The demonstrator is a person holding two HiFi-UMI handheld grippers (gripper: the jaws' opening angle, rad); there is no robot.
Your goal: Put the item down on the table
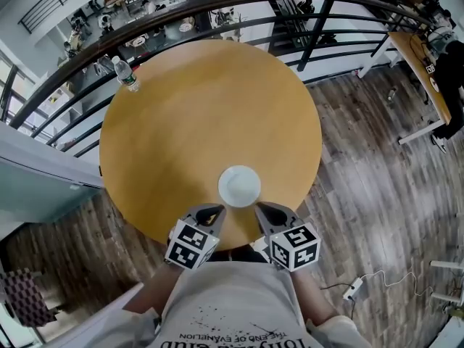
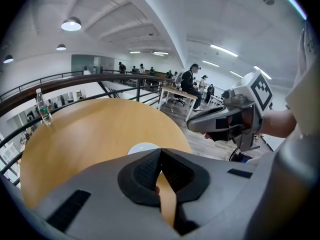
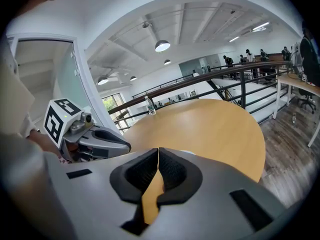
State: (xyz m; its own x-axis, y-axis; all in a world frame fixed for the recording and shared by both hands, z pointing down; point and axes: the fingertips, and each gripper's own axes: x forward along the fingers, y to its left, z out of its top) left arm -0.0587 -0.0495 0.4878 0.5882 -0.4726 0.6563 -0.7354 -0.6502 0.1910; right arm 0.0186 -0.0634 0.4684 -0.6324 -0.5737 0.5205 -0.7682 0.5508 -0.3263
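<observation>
Closest to me is the person's pale printed shirt [image 1: 232,299], at the near edge of the round tabletop [image 1: 210,114]. On the far left rim a clear water bottle [image 1: 127,74] stands upright, well apart from everything else. My left tool [image 1: 217,211] hangs over the near edge, jaws pressed together at the tips with nothing between them. The white round item [image 1: 239,185] rests flat on the wood just beyond both tools, touching neither. My right tool [image 1: 263,210] is closed tip to tip and empty too
</observation>
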